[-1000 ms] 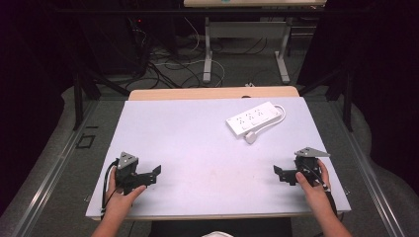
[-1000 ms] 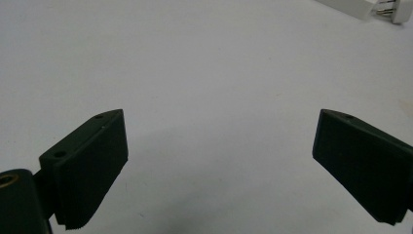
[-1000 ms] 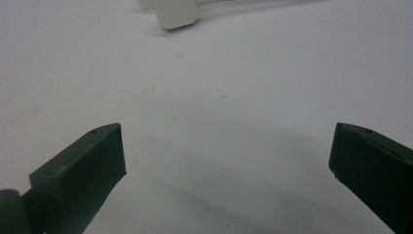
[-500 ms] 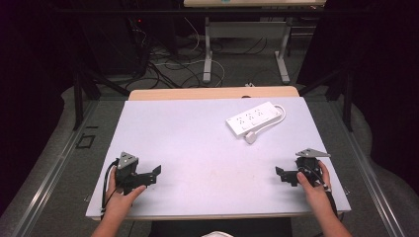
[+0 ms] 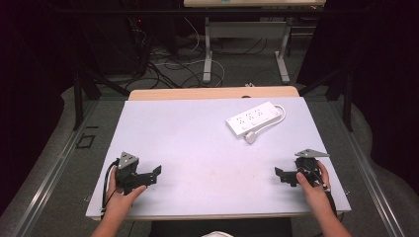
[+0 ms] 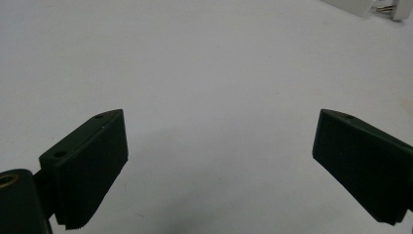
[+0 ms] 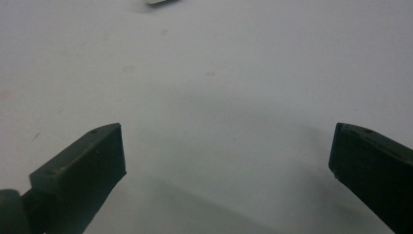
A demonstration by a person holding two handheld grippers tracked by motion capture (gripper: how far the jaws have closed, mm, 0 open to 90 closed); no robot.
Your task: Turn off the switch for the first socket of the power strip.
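A white power strip (image 5: pixel 254 119) lies at the table's back right, its cord looped round to a white plug (image 5: pixel 250 138) beside it. My left gripper (image 5: pixel 156 174) rests near the front left edge, held by a hand, open with nothing between its jaws. In the left gripper view the open left gripper (image 6: pixel 219 146) faces bare table, with the plug (image 6: pixel 393 7) at the top right corner. My right gripper (image 5: pixel 277 174) sits near the front right edge, also open and holding nothing. The right gripper view has the right gripper (image 7: pixel 226 153) spread wide over the surface.
The white table (image 5: pixel 197 143) has a wooden strip (image 5: pixel 212 93) along its far edge. Behind it are cables on the floor and the legs of another desk (image 5: pixel 208 49). Dark curtains stand on both sides.
The right gripper has shifted slightly toward the front edge. The left gripper has stayed in place.
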